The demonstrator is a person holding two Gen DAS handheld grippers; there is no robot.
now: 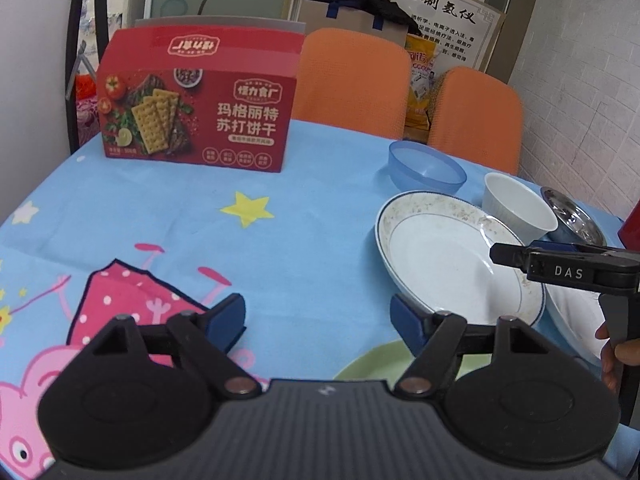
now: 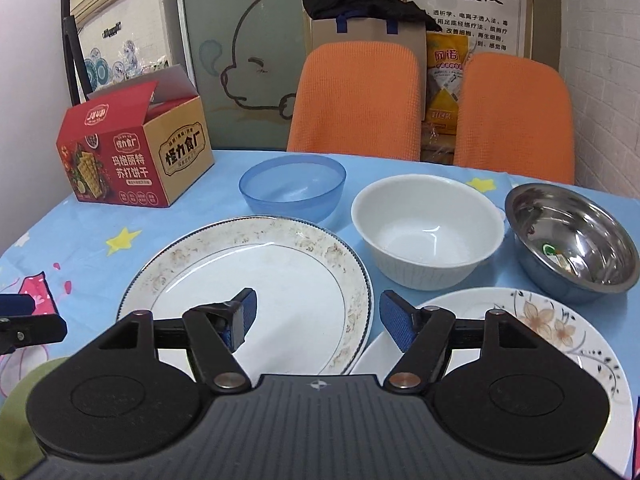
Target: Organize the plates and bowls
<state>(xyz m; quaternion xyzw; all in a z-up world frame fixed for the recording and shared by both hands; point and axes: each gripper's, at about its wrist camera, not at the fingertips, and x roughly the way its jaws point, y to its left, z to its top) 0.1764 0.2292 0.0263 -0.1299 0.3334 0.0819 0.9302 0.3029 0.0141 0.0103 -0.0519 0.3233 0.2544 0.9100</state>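
A white plate with a blue rim [image 2: 256,276] [image 1: 448,264] lies on the table, overlapping a flower-patterned plate [image 2: 552,332]. Behind them stand a blue plastic bowl [image 2: 294,186] [image 1: 426,166], a white bowl [image 2: 428,228] [image 1: 518,206] and a steel bowl [image 2: 572,240] [image 1: 576,216]. A green plate [image 1: 372,362] [image 2: 16,400] lies at the near edge. My right gripper [image 2: 318,320] is open and empty, low over the blue-rimmed plate's near right edge. My left gripper [image 1: 318,326] is open and empty above the tablecloth, left of that plate.
A red cracker box [image 1: 200,104] [image 2: 132,152] stands at the back left of the table with the blue cartoon tablecloth [image 1: 180,220]. Two orange chairs [image 2: 356,96] [image 2: 516,116] stand behind the table. A white brick wall [image 1: 592,100] is on the right.
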